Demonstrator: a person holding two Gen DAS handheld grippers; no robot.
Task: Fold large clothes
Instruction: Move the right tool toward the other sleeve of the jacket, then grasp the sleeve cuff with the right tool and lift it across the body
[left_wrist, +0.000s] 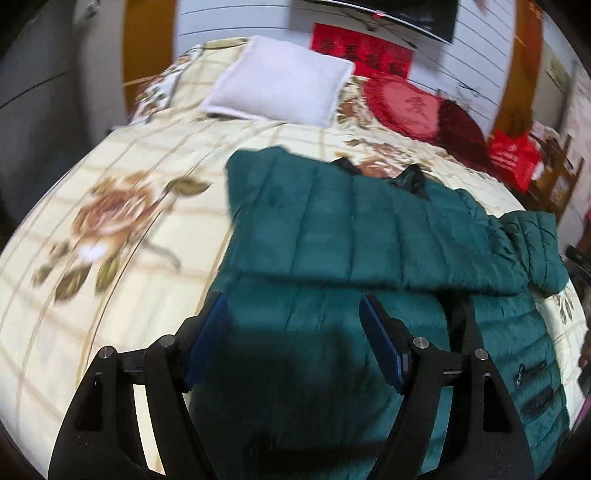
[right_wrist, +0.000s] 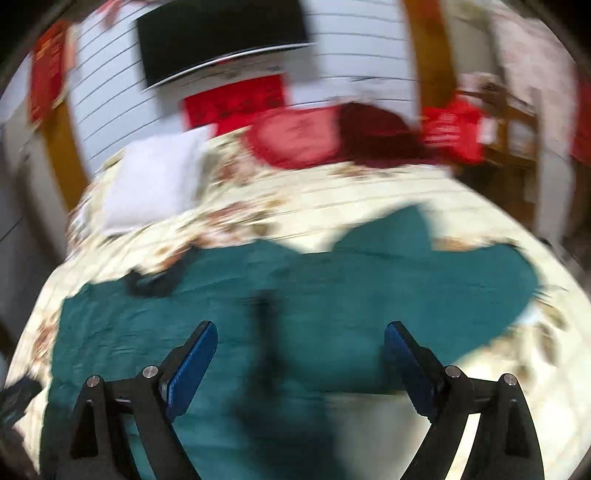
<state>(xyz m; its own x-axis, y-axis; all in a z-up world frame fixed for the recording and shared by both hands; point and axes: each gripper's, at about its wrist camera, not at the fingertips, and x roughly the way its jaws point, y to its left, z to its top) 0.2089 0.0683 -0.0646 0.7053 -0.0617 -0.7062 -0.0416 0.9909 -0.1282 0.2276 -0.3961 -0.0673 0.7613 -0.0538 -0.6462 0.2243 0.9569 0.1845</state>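
A teal quilted jacket (left_wrist: 351, 229) lies spread on a cream floral bedspread (left_wrist: 129, 221). One sleeve is folded across its body, and the dark collar lining (left_wrist: 410, 181) shows at the far edge. My left gripper (left_wrist: 291, 299) hovers over the jacket's near part, open, with nothing between its blue pads (left_wrist: 384, 347). The right wrist view is blurred by motion. There my right gripper (right_wrist: 301, 326) stands open and wide above the jacket (right_wrist: 369, 280), its pads (right_wrist: 192, 365) apart from the cloth. A dark strip runs down the jacket between its fingers.
A white pillow (left_wrist: 280, 88), a red heart cushion (left_wrist: 410, 107) and a dark red cushion (left_wrist: 461, 129) lie at the head of the bed. A black screen (right_wrist: 221, 40) hangs on the wall. A red bag (left_wrist: 513, 155) sits on wooden furniture at the right.
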